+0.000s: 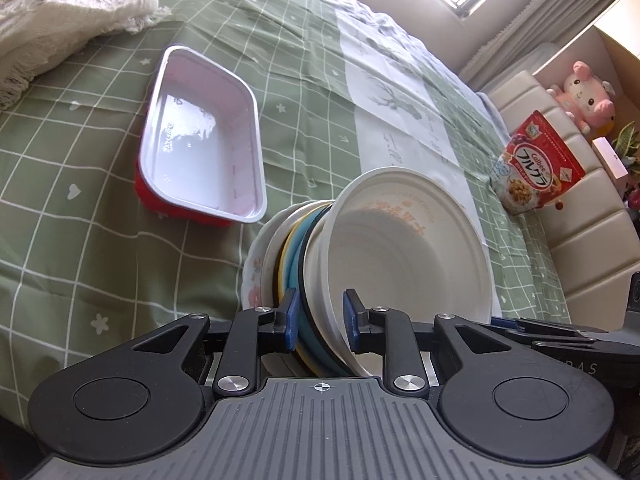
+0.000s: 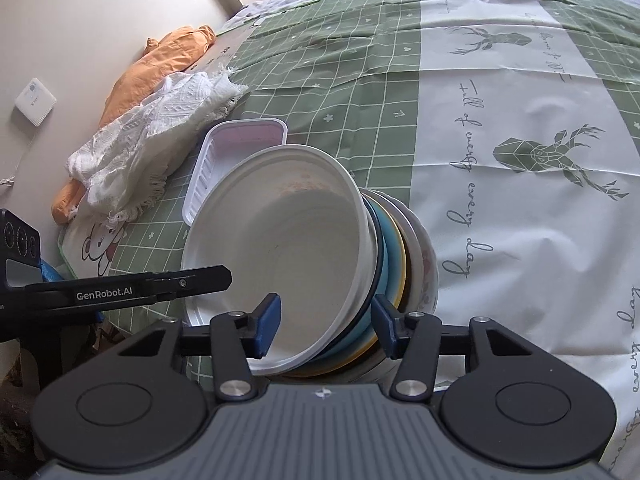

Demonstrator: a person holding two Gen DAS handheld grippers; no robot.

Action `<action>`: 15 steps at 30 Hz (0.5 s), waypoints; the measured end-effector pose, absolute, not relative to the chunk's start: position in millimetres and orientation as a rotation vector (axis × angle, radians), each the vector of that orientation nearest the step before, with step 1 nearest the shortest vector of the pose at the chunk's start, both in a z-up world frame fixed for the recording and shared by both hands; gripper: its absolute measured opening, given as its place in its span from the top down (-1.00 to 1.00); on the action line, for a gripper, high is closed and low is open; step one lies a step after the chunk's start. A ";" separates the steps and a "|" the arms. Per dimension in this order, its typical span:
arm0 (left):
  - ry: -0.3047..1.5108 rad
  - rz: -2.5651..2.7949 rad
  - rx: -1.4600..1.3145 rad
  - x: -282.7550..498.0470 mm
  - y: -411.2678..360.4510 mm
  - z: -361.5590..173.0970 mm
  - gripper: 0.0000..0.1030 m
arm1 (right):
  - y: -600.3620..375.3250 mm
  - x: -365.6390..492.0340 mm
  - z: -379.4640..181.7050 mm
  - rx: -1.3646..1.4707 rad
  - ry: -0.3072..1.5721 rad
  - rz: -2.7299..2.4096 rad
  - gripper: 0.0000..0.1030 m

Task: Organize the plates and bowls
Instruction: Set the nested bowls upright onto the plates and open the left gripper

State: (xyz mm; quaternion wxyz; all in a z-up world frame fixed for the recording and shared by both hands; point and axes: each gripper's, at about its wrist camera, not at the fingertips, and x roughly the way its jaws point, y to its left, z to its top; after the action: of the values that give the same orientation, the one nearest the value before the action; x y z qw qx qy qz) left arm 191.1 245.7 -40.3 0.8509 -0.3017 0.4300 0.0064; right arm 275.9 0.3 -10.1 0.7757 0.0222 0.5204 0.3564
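A stack of dishes is held above the bed: a white paper bowl (image 1: 404,240) on top, then blue (image 1: 294,248) and yellow plates and a floral white plate (image 1: 256,276) at the bottom. My left gripper (image 1: 320,320) is shut on the near rim of the stack, one pad under the plates, one inside the bowl. My right gripper (image 2: 326,326) clamps the stack from the opposite side the same way; the bowl (image 2: 288,240) fills its view. A red tray with a white inside (image 1: 200,144) lies on the green checked bedspread beyond the stack; it also shows in the right wrist view (image 2: 236,144).
A white lace cloth (image 1: 60,12) lies at the far left of the bed, with an orange garment (image 2: 160,64) by the wall. A cereal bag (image 1: 536,164) and a pink plush toy (image 1: 584,92) stand against the padded headboard (image 1: 580,232) on the right.
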 end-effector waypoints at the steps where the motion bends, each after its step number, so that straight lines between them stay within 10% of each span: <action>1: 0.905 0.014 -0.640 191.0 246.3 -40.3 0.51 | -1.1 275.7 -10.5 0.052 1.130 0.776 0.01; 15: 0.793 -0.028 -0.658 174.0 248.1 -8.7 0.51 | -23.0 288.9 -7.2 0.086 1.089 0.666 0.01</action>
State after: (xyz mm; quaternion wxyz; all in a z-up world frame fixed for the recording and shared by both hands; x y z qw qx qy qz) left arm 174.0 248.1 -8.7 0.8700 -0.3147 0.3794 -0.0132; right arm 288.9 -23.0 -7.2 0.8022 0.0403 0.5081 0.3108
